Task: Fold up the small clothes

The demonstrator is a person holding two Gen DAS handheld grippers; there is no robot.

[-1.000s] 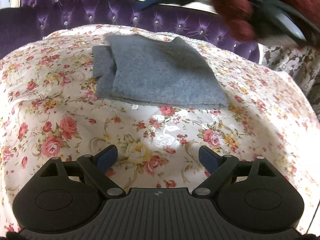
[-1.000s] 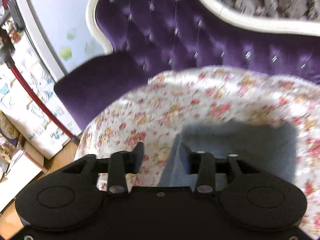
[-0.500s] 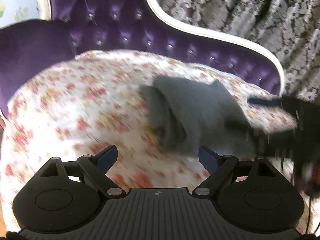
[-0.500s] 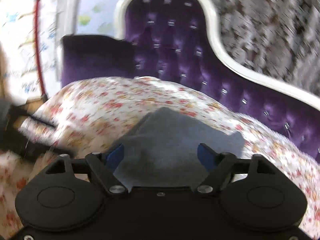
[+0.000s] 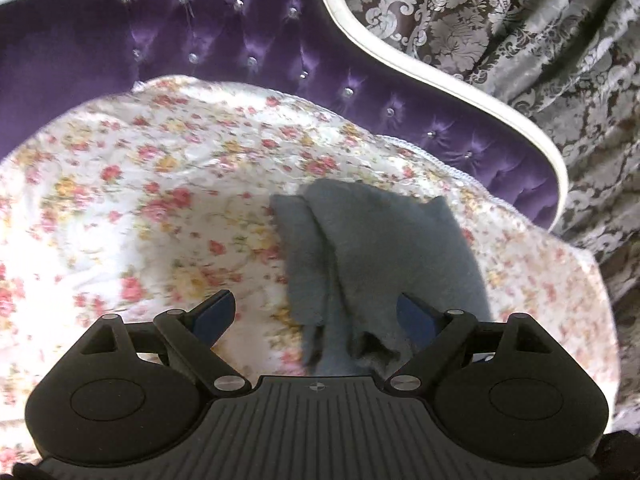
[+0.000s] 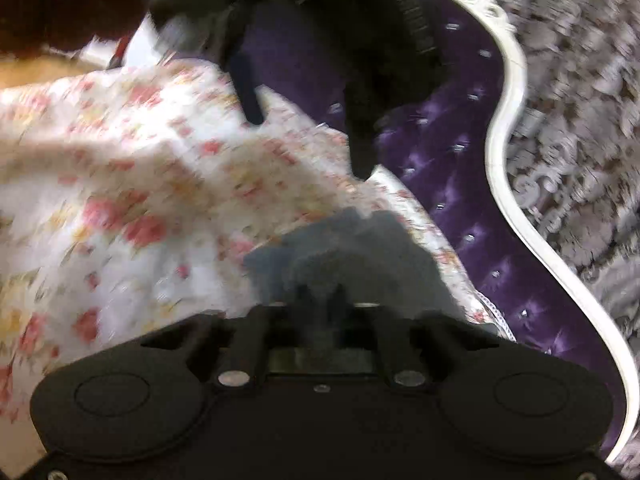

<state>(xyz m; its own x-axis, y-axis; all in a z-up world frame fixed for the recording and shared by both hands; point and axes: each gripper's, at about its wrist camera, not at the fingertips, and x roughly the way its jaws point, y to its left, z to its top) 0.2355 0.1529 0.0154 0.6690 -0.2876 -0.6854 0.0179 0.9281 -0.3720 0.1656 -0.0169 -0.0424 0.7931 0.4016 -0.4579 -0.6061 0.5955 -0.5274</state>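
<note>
Grey folded cloth (image 5: 384,264) lies on the floral sheet (image 5: 160,208). Right gripper (image 6: 320,300), wide 0.5 s ago, has just closed, seemingly pinching the cloth's near edge. Left gripper (image 5: 316,312) stays wide above it, empty.

A purple sofa (image 5: 240,52) with shiny buttons and a white curvy edge carries everything. A flowery sheet (image 5: 160,200) with pink and yellow roses covers its seat. A folded grey cloth (image 5: 384,248) lies right on the sheet. Seen from the left gripper (image 5: 316,316), the cloth sits just ahead and a bit to the right, close to its right finger. Bare sheet spreads out ahead and to the left.
</note>
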